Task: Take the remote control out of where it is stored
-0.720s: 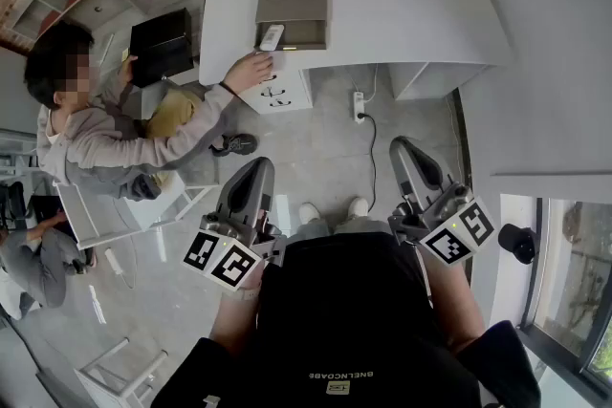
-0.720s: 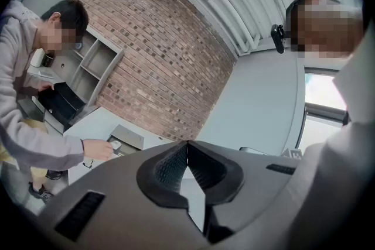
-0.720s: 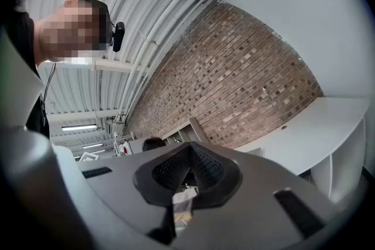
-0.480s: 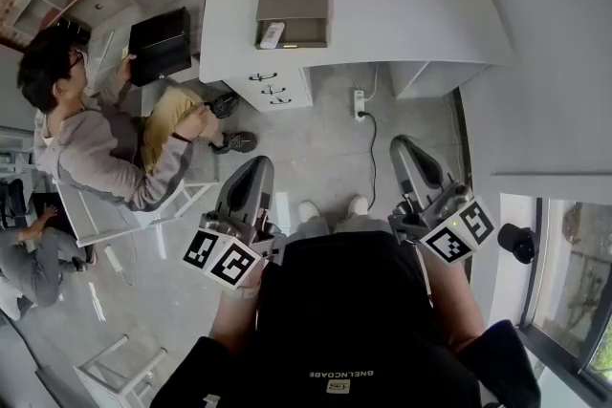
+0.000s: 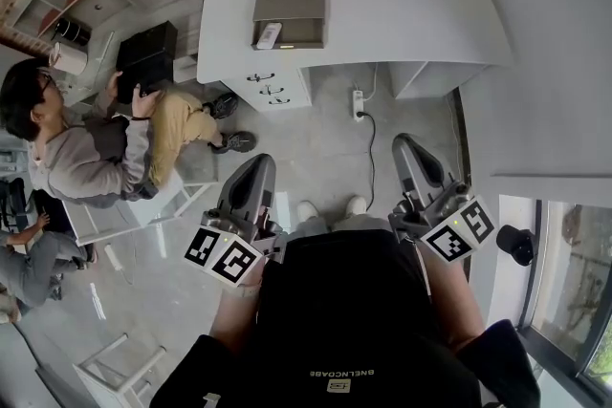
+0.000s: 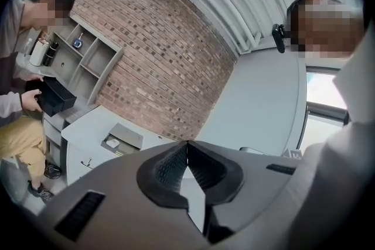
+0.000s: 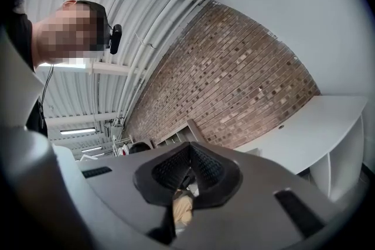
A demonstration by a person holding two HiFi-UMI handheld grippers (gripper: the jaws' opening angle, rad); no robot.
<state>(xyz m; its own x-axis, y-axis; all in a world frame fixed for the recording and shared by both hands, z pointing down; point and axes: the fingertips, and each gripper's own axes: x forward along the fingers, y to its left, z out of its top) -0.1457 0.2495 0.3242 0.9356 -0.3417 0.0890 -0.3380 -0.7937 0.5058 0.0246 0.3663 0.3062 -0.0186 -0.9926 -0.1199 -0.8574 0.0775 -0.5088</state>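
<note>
Basically nothing is done on this one yet. The remote control sits inside the grey storage box on the white desk, at the box's front left corner. The box looks open already, with the lid tipped up, so the remote is exposed, and the left gripper view shows it as a little pale thing in there too. Everything is left to do: walk up, reach in, pinch it, lift it out.

Pose-wise, the person holds both tools low by the waist, pointed forward at the desk with bare floor in between, so they're well apart from the box. The left gripper has its jaws pressed together with nothing between them. The right gripper is the same deal, pads closed on each other and empty. The tan bit showing through the slot under the pads is just background, not something held.

My guess is either claw has to spread before it goes for the remote. Off to the left, another person sits holding a black box, not part of the job.
</note>
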